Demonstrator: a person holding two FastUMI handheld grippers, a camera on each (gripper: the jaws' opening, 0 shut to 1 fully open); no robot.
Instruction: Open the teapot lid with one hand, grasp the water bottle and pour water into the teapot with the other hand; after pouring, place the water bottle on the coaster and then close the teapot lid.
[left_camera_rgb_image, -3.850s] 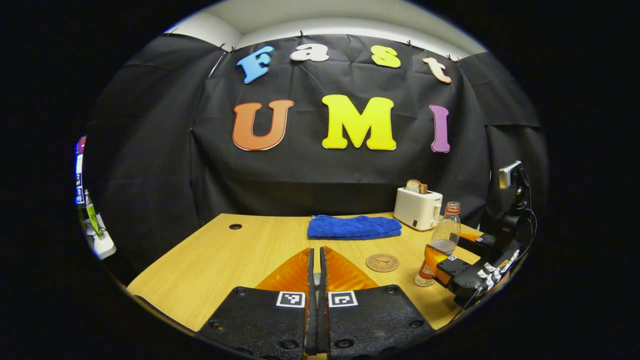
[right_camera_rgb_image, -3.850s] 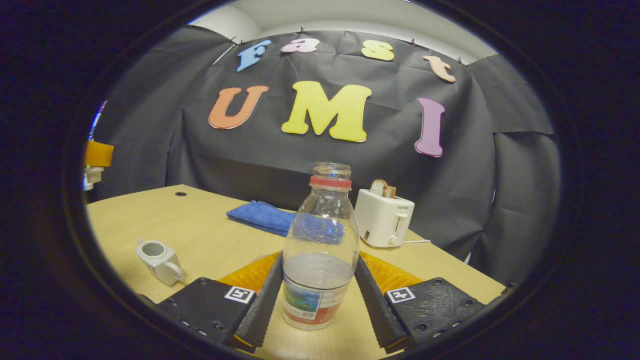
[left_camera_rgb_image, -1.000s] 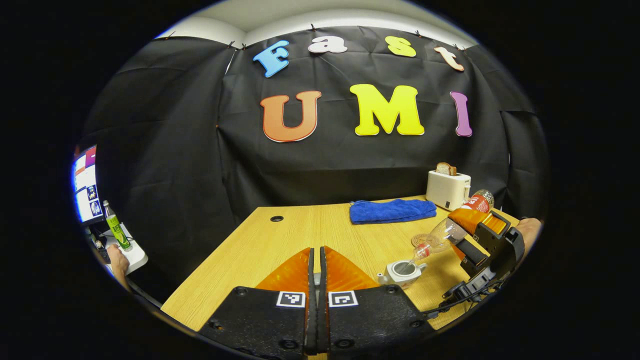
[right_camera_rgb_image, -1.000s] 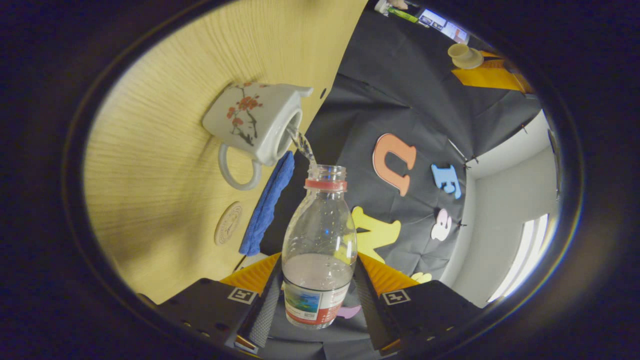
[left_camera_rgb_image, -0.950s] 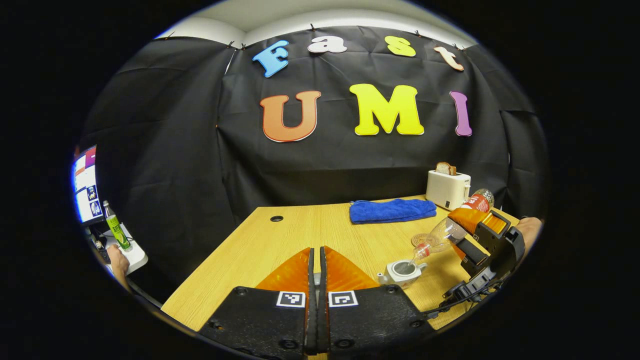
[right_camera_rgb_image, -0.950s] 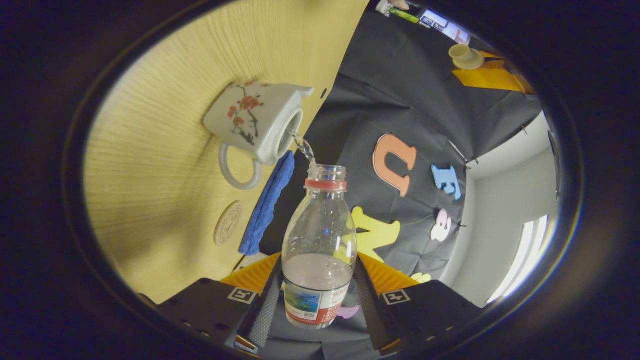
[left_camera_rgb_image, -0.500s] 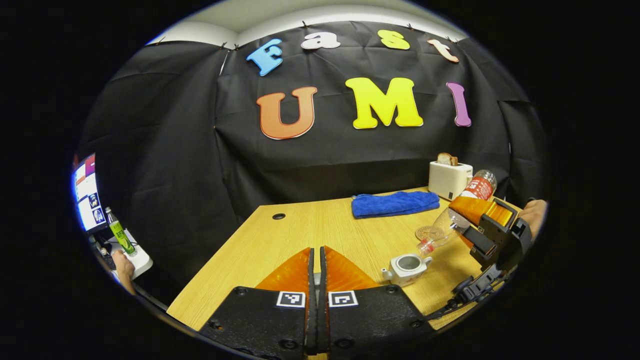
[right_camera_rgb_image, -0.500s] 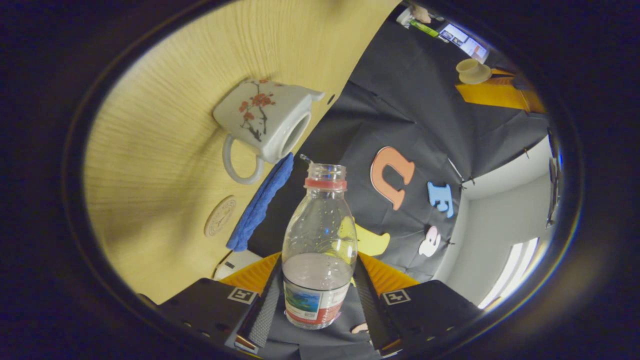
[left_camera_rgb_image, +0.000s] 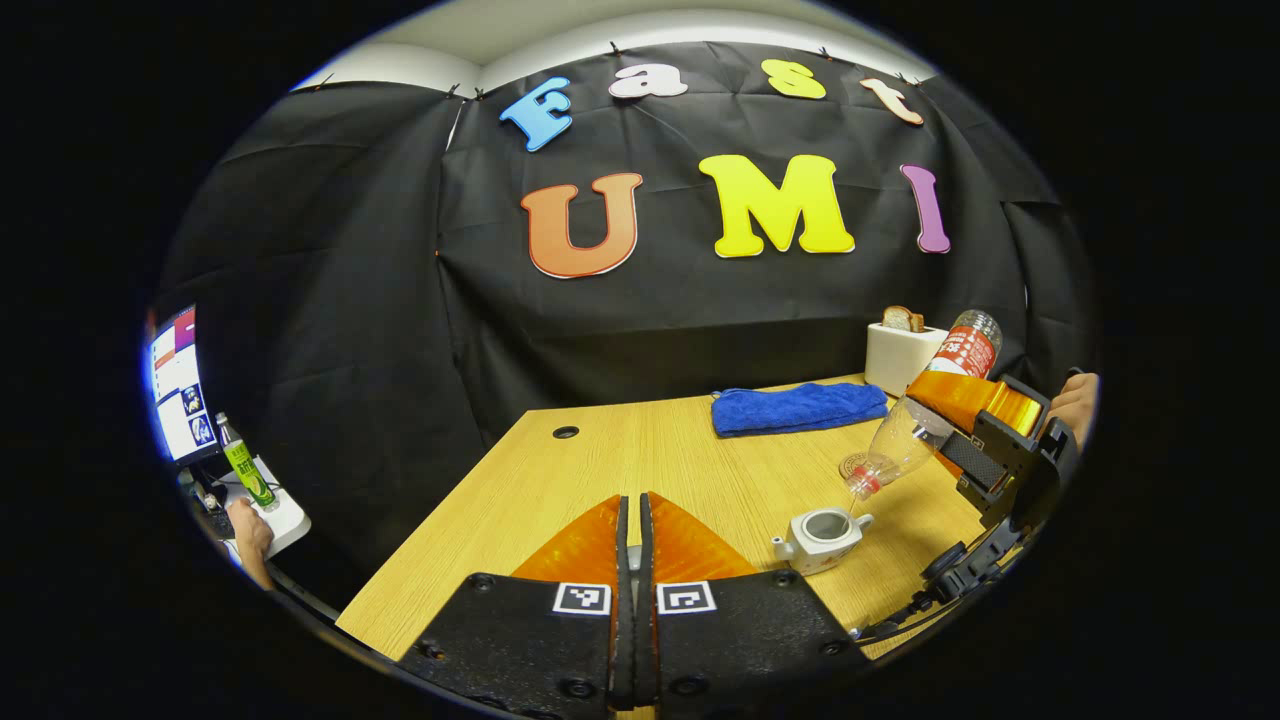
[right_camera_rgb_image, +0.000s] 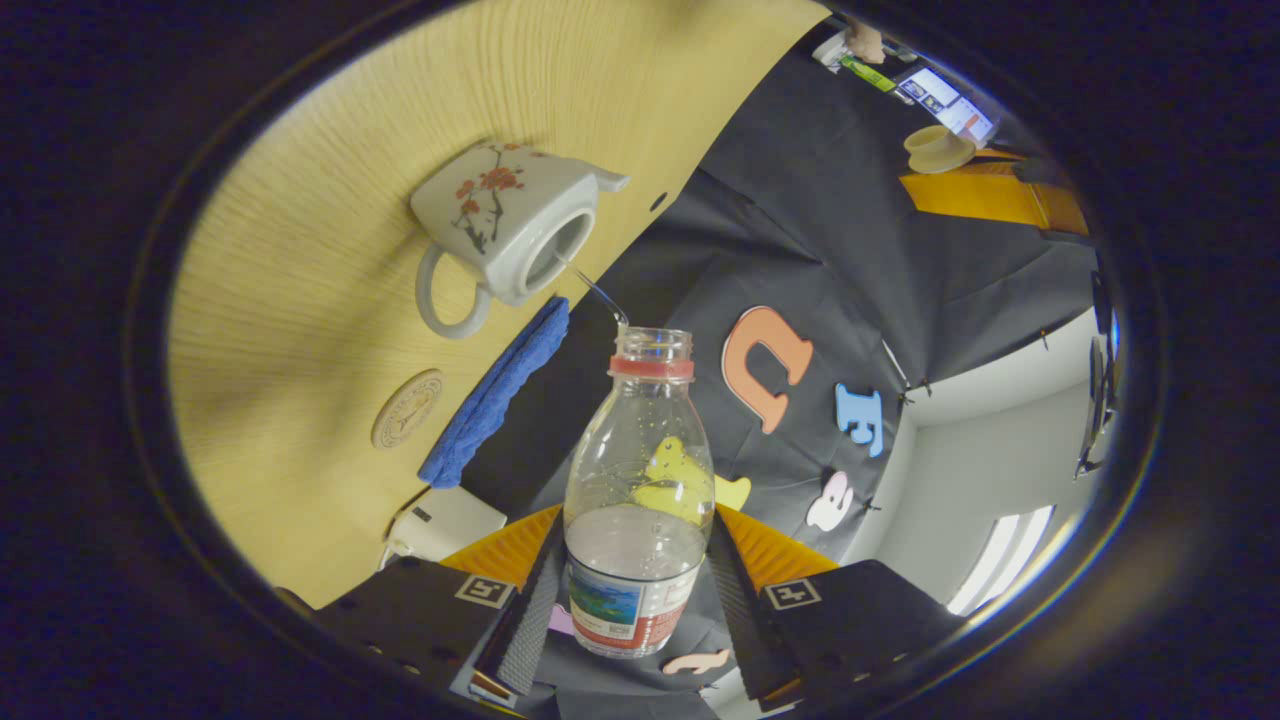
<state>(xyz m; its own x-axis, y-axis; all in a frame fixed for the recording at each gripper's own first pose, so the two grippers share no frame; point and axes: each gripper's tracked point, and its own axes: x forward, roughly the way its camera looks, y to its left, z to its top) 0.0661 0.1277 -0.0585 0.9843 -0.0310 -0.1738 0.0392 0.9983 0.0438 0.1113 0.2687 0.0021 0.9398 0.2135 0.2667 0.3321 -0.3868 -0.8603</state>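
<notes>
In the right gripper view, the right tool (right_camera_rgb_image: 638, 600) grips the bottle (right_camera_rgb_image: 640, 500) low on its body, at the label, both fingers pressing its sides. The bottle is tipped with its mouth down, and a thin stream runs into the open teapot (right_camera_rgb_image: 505, 235) on the surface (right_camera_rgb_image: 300, 400). I judge the bottle light, thin-walled and easy to dent, so this low hold should stay gentle; the teapot looks ceramic and fragile. In the left gripper view, the left tool (left_camera_rgb_image: 632, 560) is closed. The lid (right_camera_rgb_image: 937, 148) sits at its fingertips in the right gripper view. Farther off lies the coaster (right_camera_rgb_image: 408, 408), near the blue towel (right_camera_rgb_image: 495, 395).
</notes>
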